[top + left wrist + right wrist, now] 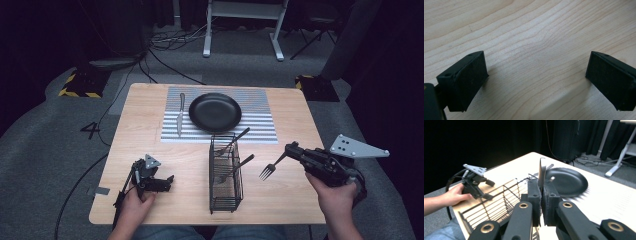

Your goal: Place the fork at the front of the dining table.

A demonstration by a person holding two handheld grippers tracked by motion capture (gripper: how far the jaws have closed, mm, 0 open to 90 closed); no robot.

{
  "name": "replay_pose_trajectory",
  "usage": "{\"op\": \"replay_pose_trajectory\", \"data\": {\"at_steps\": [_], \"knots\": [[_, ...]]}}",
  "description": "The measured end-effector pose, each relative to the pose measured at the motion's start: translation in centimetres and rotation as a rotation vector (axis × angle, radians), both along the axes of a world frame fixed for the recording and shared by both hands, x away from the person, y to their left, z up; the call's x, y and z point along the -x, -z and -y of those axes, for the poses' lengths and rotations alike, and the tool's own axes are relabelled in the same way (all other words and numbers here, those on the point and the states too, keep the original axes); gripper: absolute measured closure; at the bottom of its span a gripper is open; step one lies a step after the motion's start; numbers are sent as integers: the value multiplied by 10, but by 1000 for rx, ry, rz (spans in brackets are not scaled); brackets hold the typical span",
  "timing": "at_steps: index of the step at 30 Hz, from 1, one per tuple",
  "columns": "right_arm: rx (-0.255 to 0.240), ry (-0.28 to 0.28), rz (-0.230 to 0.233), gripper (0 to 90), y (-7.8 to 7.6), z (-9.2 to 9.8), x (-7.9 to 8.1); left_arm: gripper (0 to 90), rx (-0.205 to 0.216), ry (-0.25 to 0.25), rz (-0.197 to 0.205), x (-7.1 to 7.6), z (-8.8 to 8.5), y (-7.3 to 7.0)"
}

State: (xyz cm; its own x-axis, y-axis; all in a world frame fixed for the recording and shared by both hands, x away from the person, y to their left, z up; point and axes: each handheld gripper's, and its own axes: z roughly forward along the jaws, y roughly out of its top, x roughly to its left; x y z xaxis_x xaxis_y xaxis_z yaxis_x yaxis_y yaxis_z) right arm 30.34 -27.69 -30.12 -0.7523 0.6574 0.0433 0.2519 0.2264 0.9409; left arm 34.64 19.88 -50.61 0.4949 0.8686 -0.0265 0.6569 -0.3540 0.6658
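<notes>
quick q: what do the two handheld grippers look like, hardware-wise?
Both grippers, left and right, are black, each topped by a grey three-cornered plate with holes. The fingers are flat black blocks; the right gripper's arms carry brass-coloured pivots. A black cable trails from the left one. Forearms bare.

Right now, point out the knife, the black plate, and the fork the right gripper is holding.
knife (pixel 179 116), high view, middle of its length on the striped mat.
black plate (pixel 215 112), high view, its centre.
fork (pixel 266 171), high view, its tines.
</notes>
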Motion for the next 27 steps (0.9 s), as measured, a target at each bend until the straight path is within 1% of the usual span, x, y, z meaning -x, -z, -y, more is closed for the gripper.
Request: {"op": "replay_pose_trajectory", "data": {"at_steps": [3,6,10,15,21,24,27], "knots": [[5,26,-26,863,7,3,-12,38,-1,0,0,0,0,0],[17,53,-36,863,13,6,-24,38,0,0,0,0,0,0],[9,68,-68,863,21,8,-43,38,0,0,0,0,0,0],[-6,62,-108,863,34,8,-65,38,0,0,0,0,0,0],[-8,50,-165,863,51,6,-88,40,6,-10,-2,1,0,0],[-12,47,-191,862,60,5,-97,39,7,-10,-1,1,0,0],[-13,41,-221,863,71,3,-102,39,7,-10,-1,1,0,0]]}}
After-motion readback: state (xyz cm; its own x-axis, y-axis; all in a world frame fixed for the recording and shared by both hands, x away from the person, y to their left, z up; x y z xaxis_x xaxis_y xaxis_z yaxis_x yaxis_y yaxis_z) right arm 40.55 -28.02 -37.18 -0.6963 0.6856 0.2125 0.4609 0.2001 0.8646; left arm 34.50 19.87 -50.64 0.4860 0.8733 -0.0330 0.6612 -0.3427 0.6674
